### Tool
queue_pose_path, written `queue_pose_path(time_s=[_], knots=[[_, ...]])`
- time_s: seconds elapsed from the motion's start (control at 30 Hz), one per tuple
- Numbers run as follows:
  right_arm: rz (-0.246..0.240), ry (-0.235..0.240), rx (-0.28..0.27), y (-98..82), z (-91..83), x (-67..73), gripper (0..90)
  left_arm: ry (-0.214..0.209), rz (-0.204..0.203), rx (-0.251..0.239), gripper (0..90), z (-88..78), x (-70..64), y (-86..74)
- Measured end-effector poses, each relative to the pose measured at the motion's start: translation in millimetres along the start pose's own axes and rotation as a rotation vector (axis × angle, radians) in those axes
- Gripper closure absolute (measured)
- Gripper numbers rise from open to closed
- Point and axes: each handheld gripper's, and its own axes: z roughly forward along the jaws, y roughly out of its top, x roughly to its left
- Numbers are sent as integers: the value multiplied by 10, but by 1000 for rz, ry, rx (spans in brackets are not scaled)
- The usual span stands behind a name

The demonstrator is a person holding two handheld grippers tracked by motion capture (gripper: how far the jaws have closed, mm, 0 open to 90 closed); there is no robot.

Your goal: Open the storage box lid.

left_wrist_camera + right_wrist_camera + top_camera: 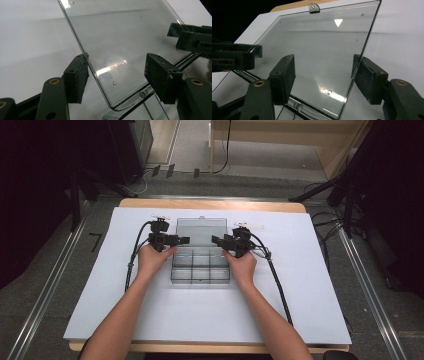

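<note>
Here both grippers flank the open lid (201, 230) of a clear compartment box (200, 267) at mid-table on the white sheet (300, 285). Left gripper (184, 240) jaws spread, lid's edge between them, one pad at the edge. Right gripper (216, 240) likewise spread around the opposite edge. Lid tilted back, latch tab (313, 7) on top.

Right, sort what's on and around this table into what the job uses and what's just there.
In use:
- clear compartment box
- its open lid
- left gripper, jaws open at the lid's edge
- right gripper, likewise

Just there:
- white sheet
- wooden table
- stand legs
- floor cables
</note>
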Motion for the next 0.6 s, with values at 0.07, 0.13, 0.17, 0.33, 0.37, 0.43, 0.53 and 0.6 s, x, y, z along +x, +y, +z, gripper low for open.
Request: queue_pose_path(time_s=[0.07, 0.13, 0.17, 0.33, 0.37, 0.43, 0.53, 0.6], knots=[[-2, 0, 0, 1, 2, -1, 364, -2, -2, 0, 368, 1, 1, 0], [-2, 1, 5, 1, 4, -5, 359, -3, -4, 2, 366, 2, 4, 0], [0, 1, 6, 0, 6, -5, 356, -4, -8, 6, 365, 3, 6, 1], [8, 1, 9, -6, 14, -3, 346, 0, -14, 10, 361, 4, 4, 1], [8, 1, 9, -6, 14, -3, 346, 0, -14, 10, 361, 4, 4, 1], [10, 0, 9, -6, 14, -2, 346, 0, -15, 11, 360, 4, 5, 1], [13, -1, 9, -8, 17, -4, 344, -1, -20, 14, 357, 5, 7, 1], [20, -1, 8, -11, 23, -6, 342, 0, -20, 16, 354, 6, 11, 1]])
